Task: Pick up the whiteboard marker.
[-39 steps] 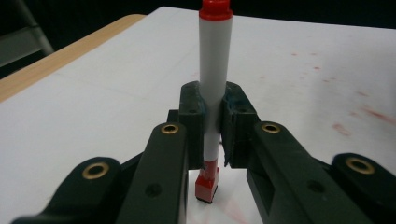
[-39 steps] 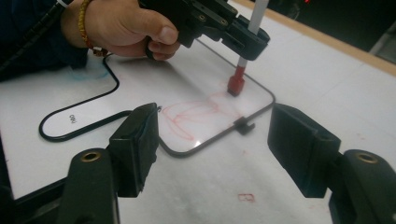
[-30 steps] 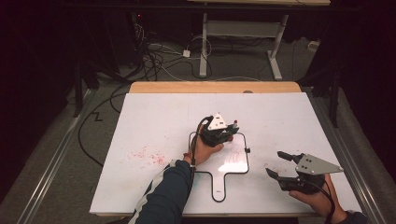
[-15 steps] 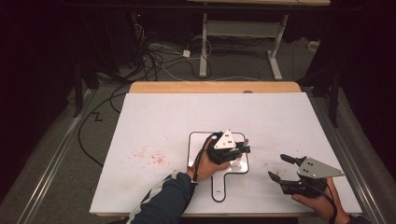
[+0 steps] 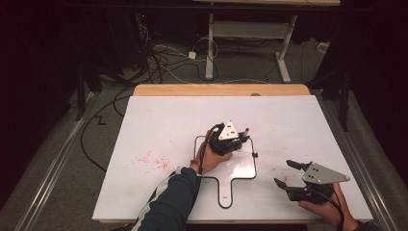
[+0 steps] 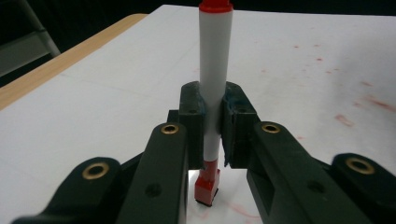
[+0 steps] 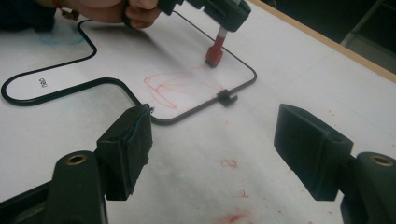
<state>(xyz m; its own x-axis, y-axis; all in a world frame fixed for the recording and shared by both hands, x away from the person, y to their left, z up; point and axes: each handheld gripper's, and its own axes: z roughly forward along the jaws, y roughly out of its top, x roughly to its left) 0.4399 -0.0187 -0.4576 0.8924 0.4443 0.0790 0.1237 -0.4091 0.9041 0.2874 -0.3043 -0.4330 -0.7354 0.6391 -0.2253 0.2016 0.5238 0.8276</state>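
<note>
1. The red marker (image 6: 214, 93) is light, stiff and smooth-barrelled, so it could slip; mid-barrel is the best hold.
2. The left claw (image 6: 212, 135) is clamped there, with the tip below it on the small whiteboard (image 7: 187, 60).
3. The right claw (image 7: 215, 149) stands apart and empty, nearer the bench (image 5: 159, 120) edge.

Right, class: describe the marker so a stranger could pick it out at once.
Start at the big white table and find the small black-rimmed whiteboard with a handle near the front edge. Over it, the left gripper clamps a white-barrelled red marker, red tip down above faint red scribbles.
</note>
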